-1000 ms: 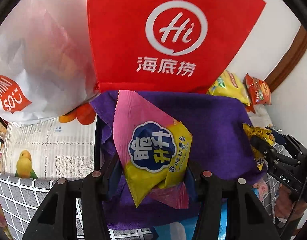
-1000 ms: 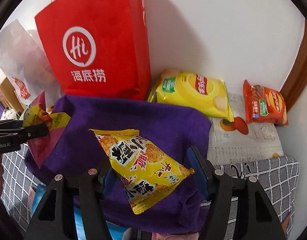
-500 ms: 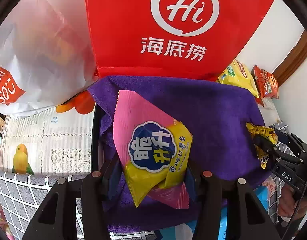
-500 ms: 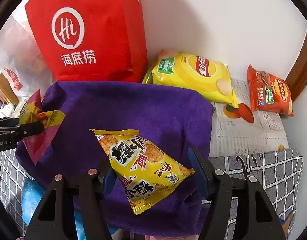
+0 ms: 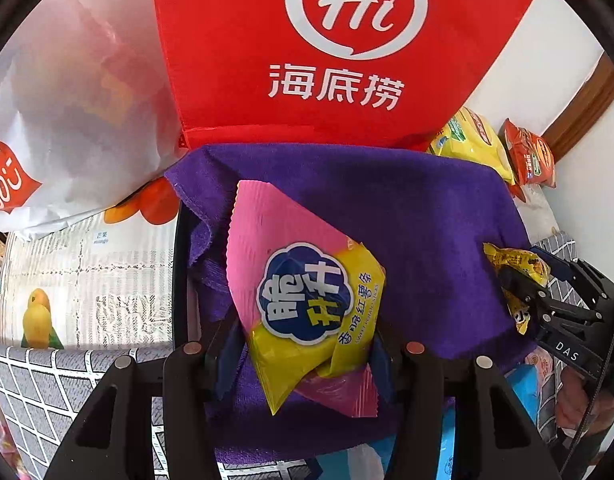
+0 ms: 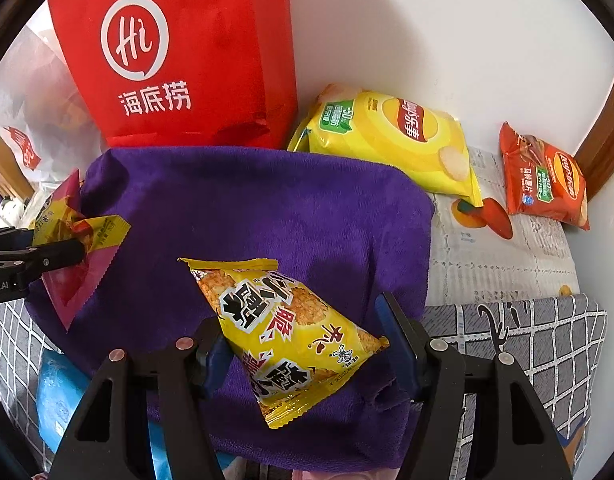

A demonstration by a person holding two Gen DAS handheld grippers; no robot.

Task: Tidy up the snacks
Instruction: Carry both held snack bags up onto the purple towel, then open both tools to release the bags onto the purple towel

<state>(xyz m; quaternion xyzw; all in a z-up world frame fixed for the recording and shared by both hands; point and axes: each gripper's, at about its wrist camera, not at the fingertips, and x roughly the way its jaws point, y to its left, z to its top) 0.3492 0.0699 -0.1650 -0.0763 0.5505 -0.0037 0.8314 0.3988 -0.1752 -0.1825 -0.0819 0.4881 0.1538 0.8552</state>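
Note:
My left gripper (image 5: 303, 344) is shut on a pink and yellow snack packet (image 5: 307, 292), held above a purple towel (image 5: 407, 220). My right gripper (image 6: 303, 344) is shut on a yellow rice-cracker packet (image 6: 283, 328) over the same purple towel (image 6: 267, 208). From the right wrist view, the left gripper (image 6: 73, 240) with its pink packet (image 6: 73, 280) shows at the left edge. The left wrist view shows the right gripper (image 5: 519, 280) and its yellow packet (image 5: 515, 260) at the right edge. A red bag (image 6: 179, 52) stands behind the towel.
A big yellow chip bag (image 6: 395, 140) and an orange-red chip bag (image 6: 543, 180) lie against the white wall on a fruit-print cloth (image 6: 503, 248). A white plastic bag (image 5: 67, 120) sits left of the red bag (image 5: 339, 52). A grey checked cloth (image 6: 527, 332) covers the front.
Both views have tipped a little further down: the red bag and chip bags have slid up in the frames. Both packets stay gripped as before.

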